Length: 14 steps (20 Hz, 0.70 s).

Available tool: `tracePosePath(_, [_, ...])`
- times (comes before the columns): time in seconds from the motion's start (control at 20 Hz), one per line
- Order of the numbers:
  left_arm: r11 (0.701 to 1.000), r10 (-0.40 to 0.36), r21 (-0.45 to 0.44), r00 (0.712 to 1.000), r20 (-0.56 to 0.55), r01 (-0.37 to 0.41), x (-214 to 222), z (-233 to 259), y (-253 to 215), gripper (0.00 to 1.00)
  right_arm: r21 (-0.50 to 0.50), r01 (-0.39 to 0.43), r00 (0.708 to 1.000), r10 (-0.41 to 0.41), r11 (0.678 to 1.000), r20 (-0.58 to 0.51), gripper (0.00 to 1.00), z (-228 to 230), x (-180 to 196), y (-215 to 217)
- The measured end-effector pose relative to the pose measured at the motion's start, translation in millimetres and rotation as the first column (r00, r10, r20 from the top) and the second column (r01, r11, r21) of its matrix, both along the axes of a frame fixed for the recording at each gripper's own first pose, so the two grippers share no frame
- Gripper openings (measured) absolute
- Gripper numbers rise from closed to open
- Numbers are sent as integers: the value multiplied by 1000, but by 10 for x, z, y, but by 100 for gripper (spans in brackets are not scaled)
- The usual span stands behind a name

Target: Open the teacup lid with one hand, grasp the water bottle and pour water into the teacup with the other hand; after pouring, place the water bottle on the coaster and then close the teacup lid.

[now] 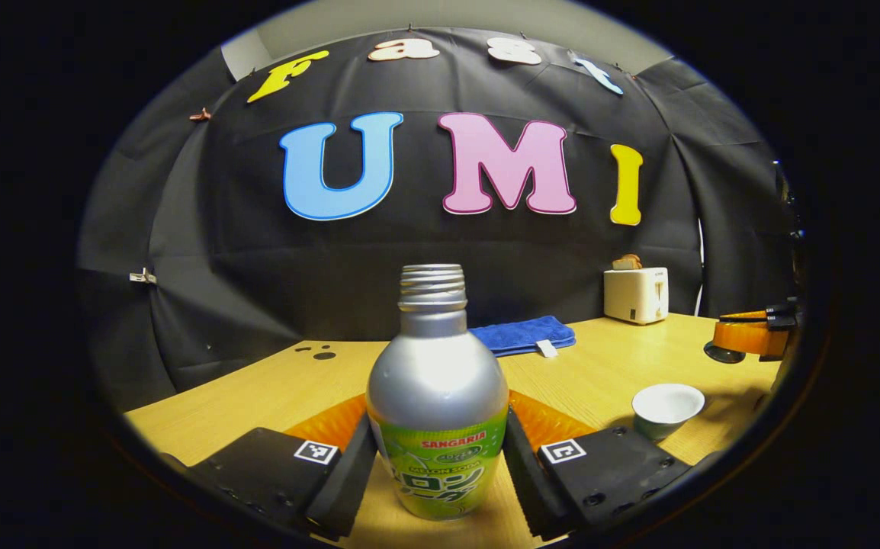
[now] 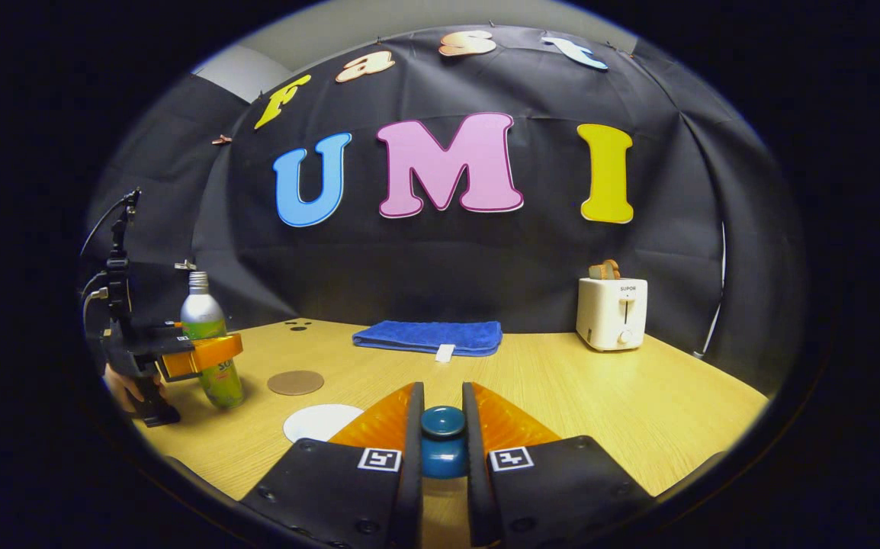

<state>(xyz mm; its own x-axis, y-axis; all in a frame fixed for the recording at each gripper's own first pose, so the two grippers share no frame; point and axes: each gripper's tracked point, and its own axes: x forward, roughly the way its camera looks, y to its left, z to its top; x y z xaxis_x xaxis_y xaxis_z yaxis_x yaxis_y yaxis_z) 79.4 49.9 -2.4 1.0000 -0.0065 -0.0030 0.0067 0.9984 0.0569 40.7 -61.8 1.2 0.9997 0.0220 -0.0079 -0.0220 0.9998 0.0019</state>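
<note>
From the left gripper view I have the water bottle [image 1: 437,396] standing upright on the desk [image 1: 585,374], uncapped, with the left gripper [image 1: 440,465] straddling its lower body. The jaws sit close on either flank of the label; I cannot tell whether both are pressing yet, so I would squeeze until the bottle stops wobbling before I lift. Right of the bottle stands the teacup [image 1: 666,409], open and pale inside, apart from the bottle and nearer the desk's front edge.

In the right gripper view, taking the bottle [image 2: 210,343] as my mark, the brown coaster [image 2: 296,382] lies just to its right and a white disc [image 2: 322,422] a little further right and nearer me (a saucer, I would guess). Further right again, the right gripper [image 2: 444,450] has its jaws narrow and clamped on the knob of the teacup lid [image 2: 443,438], held off the cup.

My plan: grip low and firm, lift straight, carry the neck over the cup's centre, then tilt slowly, since the open mouth will spill if I swing. I keep the lid parked well clear of the pour.
</note>
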Motion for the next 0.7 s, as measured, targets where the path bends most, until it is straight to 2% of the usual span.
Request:
tracePosePath(0.1, [999,1,35,1000,-4,-1,15,7,-51,81,0,23,1000,-23,1000,1,27,1,30,-107])
tracePosePath(0.2, [990,11,140,1000,-29,-7,63,12,-92,80,-1,52,999,-52,999,1,27,3,64,-241])
tracePosePath(0.3, [958,13,288,999,-31,-4,60,31,-124,80,0,81,997,-81,997,3,27,8,79,-352])
tracePosePath(0.35, [932,6,362,1000,-19,1,79,110,-168,80,-1,90,996,-90,996,2,27,4,91,-385])
tracePosePath(0.45, [855,-24,518,1000,-8,24,158,206,-286,80,-1,90,996,-90,996,4,27,11,96,-383])
tracePosePath(0.6, [686,-79,725,997,-11,62,168,229,-454,80,-1,73,997,-73,997,3,27,8,87,-357])
tracePosePath(0.7, [574,-116,814,993,-25,87,206,218,-564,80,-1,72,997,-72,997,4,28,11,86,-356])
